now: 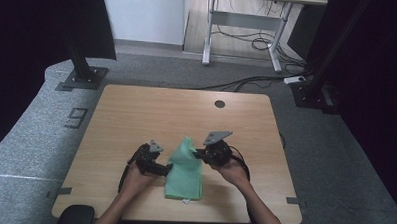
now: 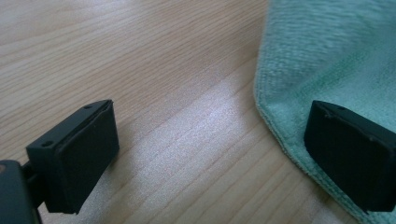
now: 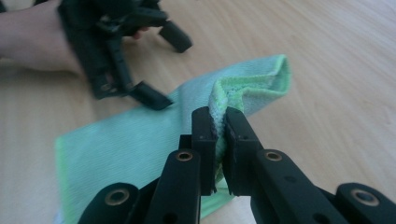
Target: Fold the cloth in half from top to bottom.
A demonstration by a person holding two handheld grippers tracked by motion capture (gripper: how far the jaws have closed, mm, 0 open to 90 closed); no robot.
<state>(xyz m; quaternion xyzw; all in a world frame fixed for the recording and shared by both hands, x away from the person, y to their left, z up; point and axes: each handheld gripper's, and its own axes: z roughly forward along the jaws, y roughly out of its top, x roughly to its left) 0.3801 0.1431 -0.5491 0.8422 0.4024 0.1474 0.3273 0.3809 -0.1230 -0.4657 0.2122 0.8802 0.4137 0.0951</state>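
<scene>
Cloth fold, prob. mid-way. Green cloth [image 1: 185, 171] lies on the counter [image 1: 136, 115], near the front edge, between both hands. It already looks narrow, long axis running away from the person, so I'd judge at least one fold is in. Far end is lifted into a peak, not yet laid down.

Right tool [image 3: 221, 135]: jaws nearly closed, clamped on a bunched edge of the cloth, fabric pinched between the pads. It carries that corner up off the counter.

Left tool [image 2: 205, 149]: jaws wide apart, nothing gripped. One pad sits over the cloth's edge, the other over bare wood. Touching or hovering — can't tell.

Left to do, my guess: bring the lifted end over onto the near half, release, flatten. Left tool looks placed to pin the near part while that happens.

View diffs:
- high view: overall layout, cloth position on counter, both hands [image 1: 237, 171] either side. Grip detail too small there.
- right gripper view: the pinch itself, plus the left tool farther off at the cloth's other side.
- left gripper view: cloth hem and weave close up, wood grain, jaw gap.
</scene>
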